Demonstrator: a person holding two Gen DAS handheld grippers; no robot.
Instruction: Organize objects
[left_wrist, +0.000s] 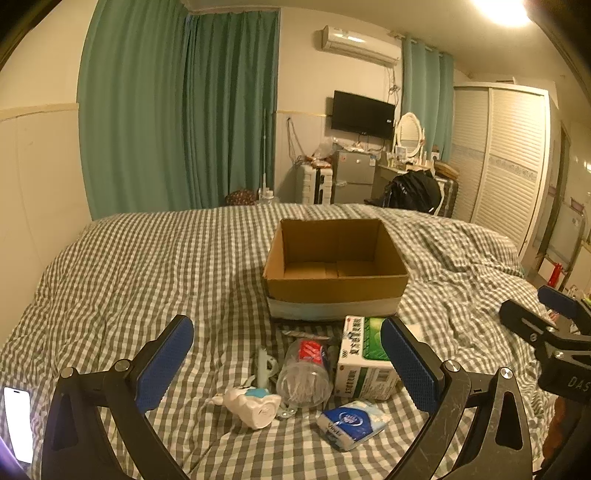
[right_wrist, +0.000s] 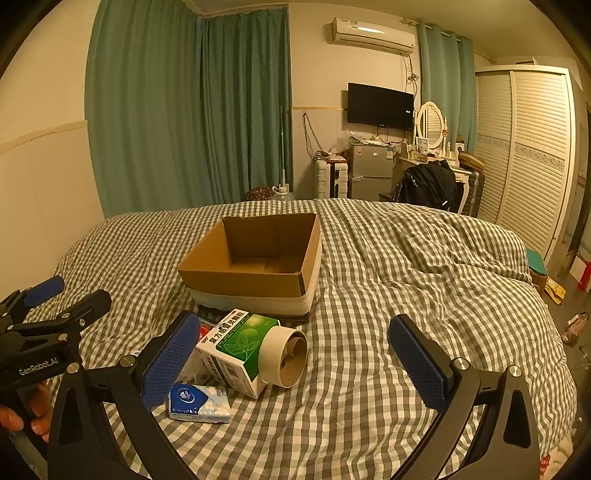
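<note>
A bed (left_wrist: 129, 266) with a grey and white checked cover fills the room, with green curtains (left_wrist: 177, 110) behind it. An open cardboard box (left_wrist: 334, 266) sits on the bed, and it looks empty.

Just in front of the box lies a small pile of things. The left hand-held gripper (left_wrist: 286, 363) hangs over this pile with its blue fingers wide apart, holding nothing. Between them lie a clear plastic jar (left_wrist: 304, 373) on its side, a green and white medicine box (left_wrist: 364, 356), a blue tissue pack (left_wrist: 352, 422) and a little white toy (left_wrist: 255, 404).

The right hand-held gripper (right_wrist: 293, 354) is wide apart too and holds nothing. The pile sits by its left finger.

Only the right view shows a tape roll (right_wrist: 284, 356) touching the medicine box. Only the left view shows the jar and toy clearly, and a lit phone (left_wrist: 16, 422) at the edge.
</note>
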